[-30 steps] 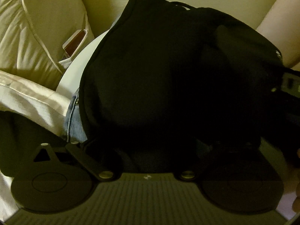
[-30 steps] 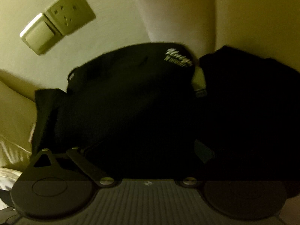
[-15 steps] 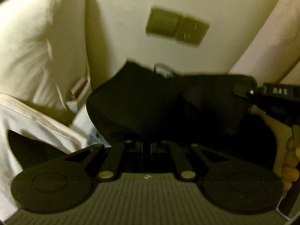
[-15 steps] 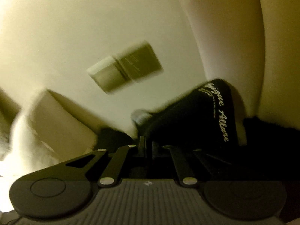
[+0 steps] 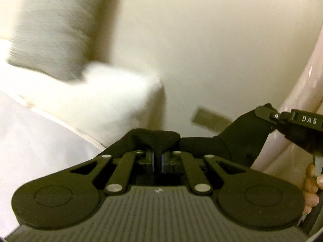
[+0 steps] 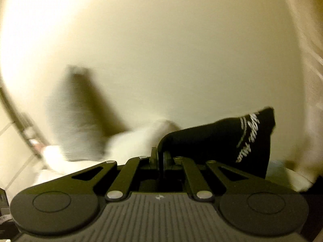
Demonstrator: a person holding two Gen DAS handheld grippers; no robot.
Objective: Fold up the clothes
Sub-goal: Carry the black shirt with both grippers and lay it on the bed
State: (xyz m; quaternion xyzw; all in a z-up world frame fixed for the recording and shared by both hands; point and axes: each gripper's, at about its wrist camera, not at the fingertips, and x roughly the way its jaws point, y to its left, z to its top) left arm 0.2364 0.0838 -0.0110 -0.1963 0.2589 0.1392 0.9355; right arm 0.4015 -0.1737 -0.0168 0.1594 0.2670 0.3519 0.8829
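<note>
You had the black garment (image 5: 232, 141) strung level between both claws, its long axis running from your left claw (image 5: 157, 159), pinched tight on one bunched edge, across to your right claw (image 6: 160, 161), clamped on the other, held up off the bed (image 5: 40, 141).

Cream wall (image 5: 212, 50) fills the background in both wrist views. White pillow (image 5: 54, 26), badly blurred, stands upright against it at upper left; a second white pillow (image 5: 113, 100) lies below, touching the first. Smooth white bedsheet (image 5: 36, 137) at lower left. Blurred wall plate (image 5: 210, 119) low on the wall, detail unreadable. Pale pink curtain (image 5: 302, 92) along the right edge.
</note>
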